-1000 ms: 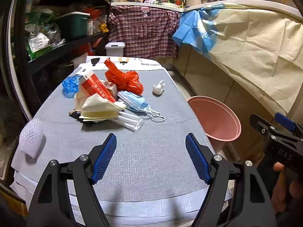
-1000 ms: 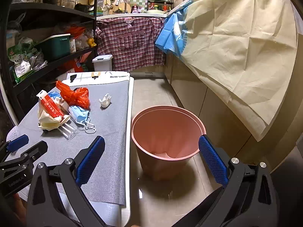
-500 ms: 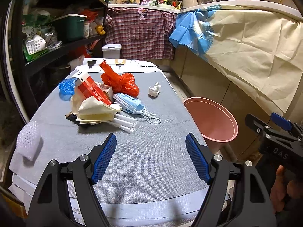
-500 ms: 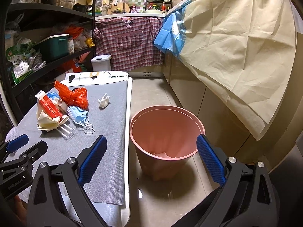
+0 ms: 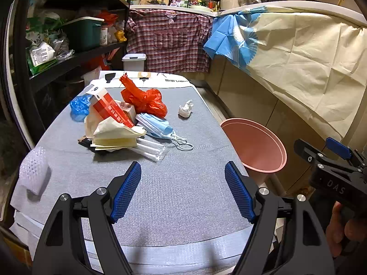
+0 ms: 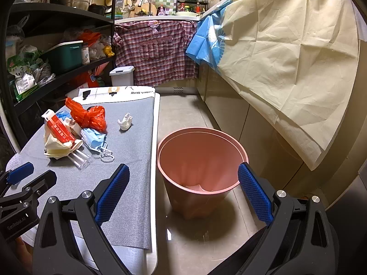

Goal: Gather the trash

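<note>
Trash lies heaped on the grey-covered table (image 5: 183, 194): a red plastic bag (image 5: 144, 99), a red-and-white carton (image 5: 110, 108), cream paper (image 5: 114, 135), blue face masks (image 5: 156, 125), clear tubes (image 5: 149, 149), a blue wrapper (image 5: 79, 106) and a white crumpled tissue (image 5: 185, 110). A pink bin (image 6: 199, 167) stands on the floor right of the table, something pale at its bottom. My left gripper (image 5: 183, 190) hangs open over the table's near part, short of the heap. My right gripper (image 6: 183, 192) is open above the bin's near rim, nothing between its fingers.
White foam netting (image 5: 34, 174) lies at the table's left edge. Dark shelves (image 5: 68, 55) crowded with goods run along the left. A plaid shirt (image 6: 156, 52) and cream sheet (image 6: 286, 57) drape the counters. A small white bin (image 6: 121, 75) stands beyond the table.
</note>
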Tool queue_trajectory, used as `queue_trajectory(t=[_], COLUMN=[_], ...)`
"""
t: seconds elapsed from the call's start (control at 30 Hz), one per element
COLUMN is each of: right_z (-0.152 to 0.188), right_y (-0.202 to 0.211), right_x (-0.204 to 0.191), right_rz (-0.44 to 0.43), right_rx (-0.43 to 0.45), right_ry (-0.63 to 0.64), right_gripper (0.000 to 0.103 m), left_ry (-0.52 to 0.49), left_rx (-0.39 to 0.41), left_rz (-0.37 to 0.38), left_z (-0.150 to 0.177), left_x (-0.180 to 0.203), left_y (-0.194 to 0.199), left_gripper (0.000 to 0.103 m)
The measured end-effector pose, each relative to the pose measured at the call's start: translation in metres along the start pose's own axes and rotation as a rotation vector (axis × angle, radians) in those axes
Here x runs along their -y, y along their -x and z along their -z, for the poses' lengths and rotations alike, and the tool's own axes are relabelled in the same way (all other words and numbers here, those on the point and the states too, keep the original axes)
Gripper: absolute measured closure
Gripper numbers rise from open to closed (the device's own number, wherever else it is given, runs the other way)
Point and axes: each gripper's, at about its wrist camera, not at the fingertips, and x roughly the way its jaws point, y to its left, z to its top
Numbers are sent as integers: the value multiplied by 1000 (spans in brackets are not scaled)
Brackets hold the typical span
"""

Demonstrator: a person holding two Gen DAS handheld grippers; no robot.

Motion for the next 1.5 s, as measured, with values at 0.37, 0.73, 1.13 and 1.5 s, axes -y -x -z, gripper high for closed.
queue_trajectory(t=[0.37,0.73,1.13,1.5], right_z=[0,0,0,-9], right_y=[0,0,-2,-14], right_x=[-1,-1,-2,-14], right_rz=[0,1,0,-85], right_rx=[0,0,-5,-37], right_ry=[0,1,1,-20], right_gripper=[10,10,15,29], left_ry=[1,2,7,53], left_rx=[0,-1,-5,-9], left_rz=[-1,0,2,-40], left_z=[0,0,-1,-9], left_x=[0,1,0,-20], left_y=[0,0,-1,-11], left_gripper=[30,30,30,41])
